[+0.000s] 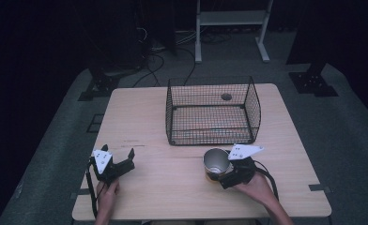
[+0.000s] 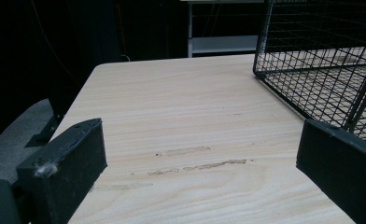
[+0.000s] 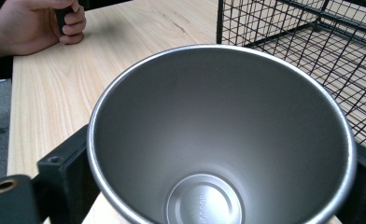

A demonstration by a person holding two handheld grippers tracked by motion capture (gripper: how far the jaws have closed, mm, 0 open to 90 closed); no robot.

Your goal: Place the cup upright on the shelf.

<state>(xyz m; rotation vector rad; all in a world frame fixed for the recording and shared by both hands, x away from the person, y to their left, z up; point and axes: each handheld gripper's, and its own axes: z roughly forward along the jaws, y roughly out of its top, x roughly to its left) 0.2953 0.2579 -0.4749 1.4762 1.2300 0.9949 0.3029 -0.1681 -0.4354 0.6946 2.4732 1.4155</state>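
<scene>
left gripper: jaws apart, empty | right gripper: jaws clamp metal cup | wire basket: behind cup

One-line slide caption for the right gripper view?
Right gripper shut on an empty steel cup, its black fingers flanking it, wire basket just beyond.

The left hand-held gripper sits low at the table's near-left with its jaws spread wide and nothing between them, while the right hand-held gripper, at near-right, has its jaws clamped around a metal cup.
</scene>
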